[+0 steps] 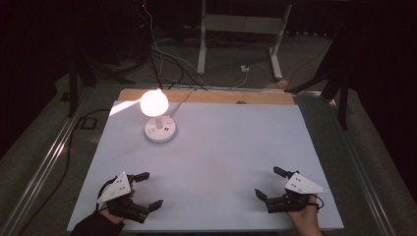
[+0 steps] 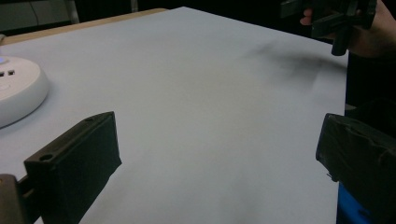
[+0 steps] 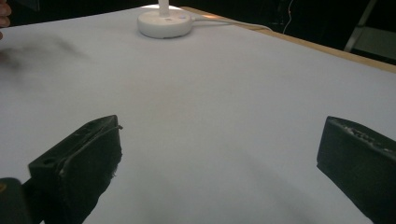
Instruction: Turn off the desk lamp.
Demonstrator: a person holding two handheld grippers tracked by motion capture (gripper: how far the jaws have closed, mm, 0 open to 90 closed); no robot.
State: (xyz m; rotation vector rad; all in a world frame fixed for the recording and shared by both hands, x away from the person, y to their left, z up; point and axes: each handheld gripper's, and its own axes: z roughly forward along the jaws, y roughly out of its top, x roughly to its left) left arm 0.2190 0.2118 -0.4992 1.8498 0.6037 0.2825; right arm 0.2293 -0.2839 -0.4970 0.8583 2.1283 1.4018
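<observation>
Your left gripper (image 1: 146, 191) sits at the near left edge of the matte white sheet (image 1: 226, 157), black jaws spread wide, holding nothing. Farther back stands a lit lamp (image 1: 158, 118): glowing round globe on a smooth white disc base. Your right gripper (image 1: 269, 183), near right, is likewise wide apart and empty.

A smooth, matt white sheet (image 1: 221, 162) covers the tabletop, whose bare wood edge (image 1: 206, 96) shows at the far side. The lamp base (image 1: 160, 132) looks like glossy white plastic. The left tongs (image 2: 219, 158) and right tongs (image 3: 219, 163) carry matt black, slightly rough pads.
</observation>
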